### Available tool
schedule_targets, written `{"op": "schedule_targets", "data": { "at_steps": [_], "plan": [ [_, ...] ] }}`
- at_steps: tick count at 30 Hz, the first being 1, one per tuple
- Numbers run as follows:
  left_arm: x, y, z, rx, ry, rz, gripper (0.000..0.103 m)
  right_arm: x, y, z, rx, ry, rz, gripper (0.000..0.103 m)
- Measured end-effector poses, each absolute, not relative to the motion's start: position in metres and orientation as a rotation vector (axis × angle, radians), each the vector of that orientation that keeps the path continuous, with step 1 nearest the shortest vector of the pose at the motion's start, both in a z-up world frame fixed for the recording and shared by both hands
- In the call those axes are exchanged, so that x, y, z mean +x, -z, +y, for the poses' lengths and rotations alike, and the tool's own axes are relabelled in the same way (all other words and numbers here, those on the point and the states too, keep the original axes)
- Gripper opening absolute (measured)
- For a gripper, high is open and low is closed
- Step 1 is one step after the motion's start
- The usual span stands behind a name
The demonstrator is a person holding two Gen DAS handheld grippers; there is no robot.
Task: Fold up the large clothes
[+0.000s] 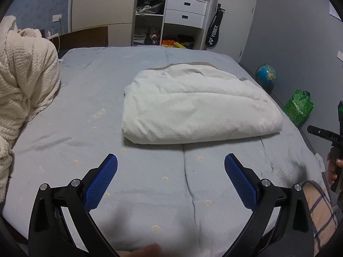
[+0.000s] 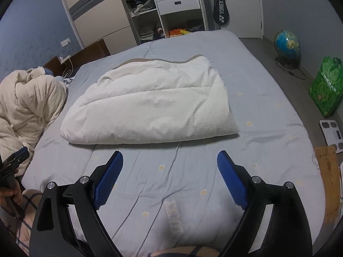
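A white padded garment (image 1: pixel 197 105) lies folded into a thick rectangle on the grey-blue bed (image 1: pixel 85 98), a beige trim showing along its far edge. In the right wrist view the same folded garment (image 2: pixel 154 105) rests in the middle of the bed (image 2: pixel 268 111). My left gripper (image 1: pixel 171 160) hovers over the sheet a short way in front of the garment's near edge, open, nothing between its blue pads. My right gripper (image 2: pixel 170 157) hangs likewise before the near edge, open and empty. The right gripper's black body (image 1: pixel 325 135) shows at the far right of the left wrist view.
A cream knitted blanket (image 1: pixel 23 90) is heaped at the bed's left side. Beyond the bed stand an open wardrobe with white drawers (image 1: pixel 186 10) and a racket bag (image 1: pixel 214 32). A globe (image 2: pixel 287 42), a green bag (image 2: pixel 328 85) and a scale (image 2: pixel 332 132) sit on the floor at right.
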State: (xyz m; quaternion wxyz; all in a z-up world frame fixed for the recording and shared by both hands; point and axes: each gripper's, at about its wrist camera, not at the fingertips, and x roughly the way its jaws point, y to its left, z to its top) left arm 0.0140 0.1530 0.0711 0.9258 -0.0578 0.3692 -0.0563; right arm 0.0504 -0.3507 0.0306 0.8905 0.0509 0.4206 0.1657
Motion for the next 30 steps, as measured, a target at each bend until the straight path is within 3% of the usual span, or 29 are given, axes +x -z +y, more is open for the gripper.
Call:
{"op": "schedule_targets", "data": {
  "at_steps": [15,19,30],
  "plan": [
    [-0.017,-0.065,0.104,-0.006,0.127,0.729,0.096,-0.016,-0.024,-0.305,-0.012,-0.368,0.809,0.088],
    [-0.022,-0.065,0.095,0.046,0.139,0.711,0.096,-0.030,-0.027,-0.296,-0.078,-0.340,0.767,0.093],
    [-0.021,-0.063,0.099,0.017,0.130,0.714,0.096,-0.027,-0.023,-0.317,0.020,-0.329,0.782,0.095]
  ]
}}
